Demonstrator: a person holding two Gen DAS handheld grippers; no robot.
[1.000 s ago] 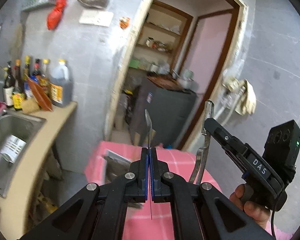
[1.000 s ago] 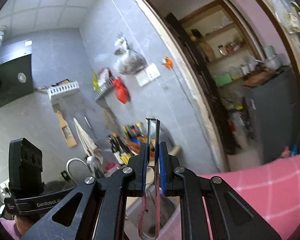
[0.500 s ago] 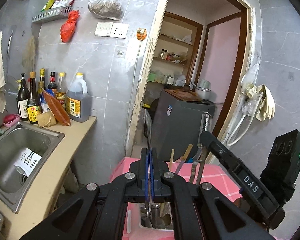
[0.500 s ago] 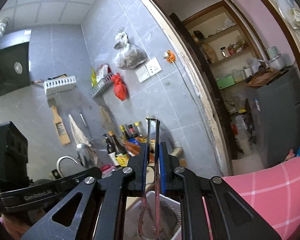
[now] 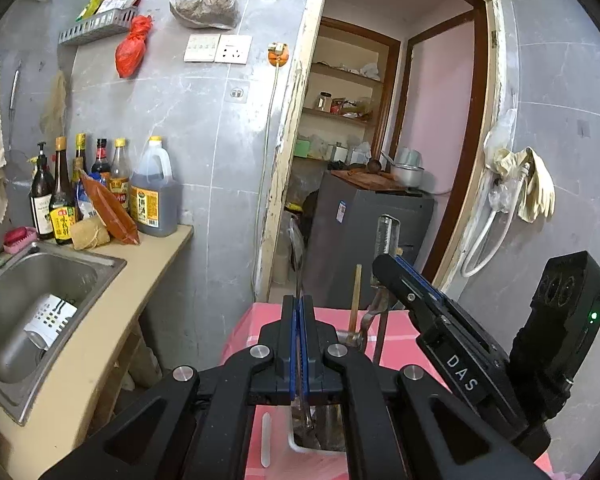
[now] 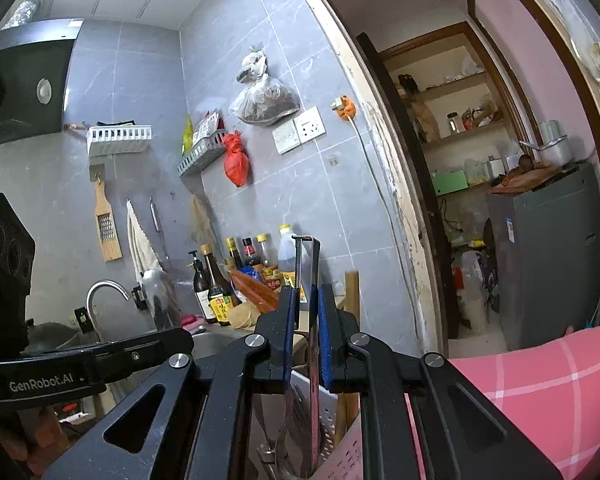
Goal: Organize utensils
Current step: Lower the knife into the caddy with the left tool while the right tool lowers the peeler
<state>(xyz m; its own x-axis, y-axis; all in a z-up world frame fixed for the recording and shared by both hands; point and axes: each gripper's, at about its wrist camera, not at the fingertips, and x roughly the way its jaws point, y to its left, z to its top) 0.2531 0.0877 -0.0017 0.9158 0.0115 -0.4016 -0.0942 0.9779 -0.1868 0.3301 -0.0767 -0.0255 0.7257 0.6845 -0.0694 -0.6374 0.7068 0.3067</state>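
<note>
My left gripper (image 5: pixel 299 304) is shut on a thin metal utensil (image 5: pixel 298 256) held upright, its lower end down inside a white utensil holder (image 5: pixel 300 442) on the pink checked cloth. My right gripper (image 6: pixel 309 296) is shut on metal tongs (image 6: pixel 306 264) with a serrated tip, also upright over the same perforated holder (image 6: pixel 342 456). The tongs (image 5: pixel 386 232) and right gripper (image 5: pixel 404 280) show in the left wrist view, right of my left one. A wooden stick (image 5: pixel 356 292) stands in the holder, between the two grippers.
The pink checked table (image 6: pixel 540 392) carries the holder. A steel sink (image 5: pixel 40 300) and beige counter (image 5: pixel 112 312) with sauce bottles (image 5: pixel 100 188) lie to the left. A doorway with a grey fridge (image 5: pixel 364 236) is ahead. Gloves (image 5: pixel 532 188) hang on the right wall.
Both grippers have lowered and levelled out, bringing their utensils down into the white holder. The left view swung from the wall down to the counter and holder. Both stayed shut.
</note>
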